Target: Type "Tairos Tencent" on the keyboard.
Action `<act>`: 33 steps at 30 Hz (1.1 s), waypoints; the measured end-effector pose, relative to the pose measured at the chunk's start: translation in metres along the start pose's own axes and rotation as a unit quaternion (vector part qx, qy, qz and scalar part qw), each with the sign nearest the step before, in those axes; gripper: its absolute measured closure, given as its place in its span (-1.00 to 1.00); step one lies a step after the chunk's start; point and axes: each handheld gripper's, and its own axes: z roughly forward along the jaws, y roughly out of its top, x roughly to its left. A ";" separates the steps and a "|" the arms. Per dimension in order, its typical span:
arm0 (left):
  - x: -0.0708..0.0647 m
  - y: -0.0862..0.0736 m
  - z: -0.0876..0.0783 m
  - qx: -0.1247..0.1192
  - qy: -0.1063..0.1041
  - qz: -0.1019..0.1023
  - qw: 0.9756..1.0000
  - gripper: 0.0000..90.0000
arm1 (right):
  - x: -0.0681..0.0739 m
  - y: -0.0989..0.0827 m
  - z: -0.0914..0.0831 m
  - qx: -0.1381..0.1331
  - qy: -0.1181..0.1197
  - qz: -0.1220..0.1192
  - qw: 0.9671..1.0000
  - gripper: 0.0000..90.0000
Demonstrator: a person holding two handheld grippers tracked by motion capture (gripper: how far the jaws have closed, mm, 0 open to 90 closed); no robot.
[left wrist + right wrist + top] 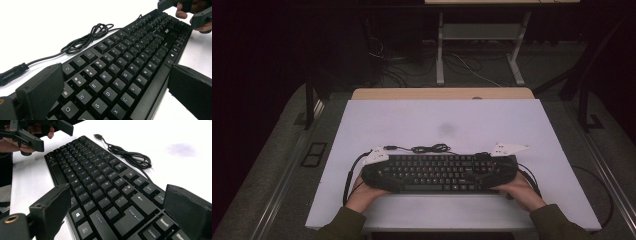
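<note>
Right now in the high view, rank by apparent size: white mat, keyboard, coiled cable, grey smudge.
1. white mat
2. keyboard
3. coiled cable
4. grey smudge
The last two look close, so their order is unsure.

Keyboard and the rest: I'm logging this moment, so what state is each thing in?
Keyboard: flat on the table, keys up, one gripper at each end.
Cable: unplugged, bundled loosely behind the keyboard.
Left gripper: open, jaws straddling the keyboard's left end.
Right gripper: open, jaws straddling the right end.
Table: faint smudge on top.
</note>
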 end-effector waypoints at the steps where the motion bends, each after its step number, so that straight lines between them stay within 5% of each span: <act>1: 0.000 0.000 0.001 0.000 0.001 -0.001 1.000 -0.99 | 0.000 0.000 0.001 0.001 0.003 -0.001 1.000 -0.83; 11: 0.001 0.004 0.007 -0.003 -0.001 -0.005 1.000 -0.99 | 0.000 0.002 0.007 0.018 0.020 -0.007 1.000 -0.42; 33: 0.001 0.013 0.025 0.000 0.000 0.000 1.000 -0.99 | 0.002 -0.001 0.010 0.064 0.037 -0.034 0.997 0.98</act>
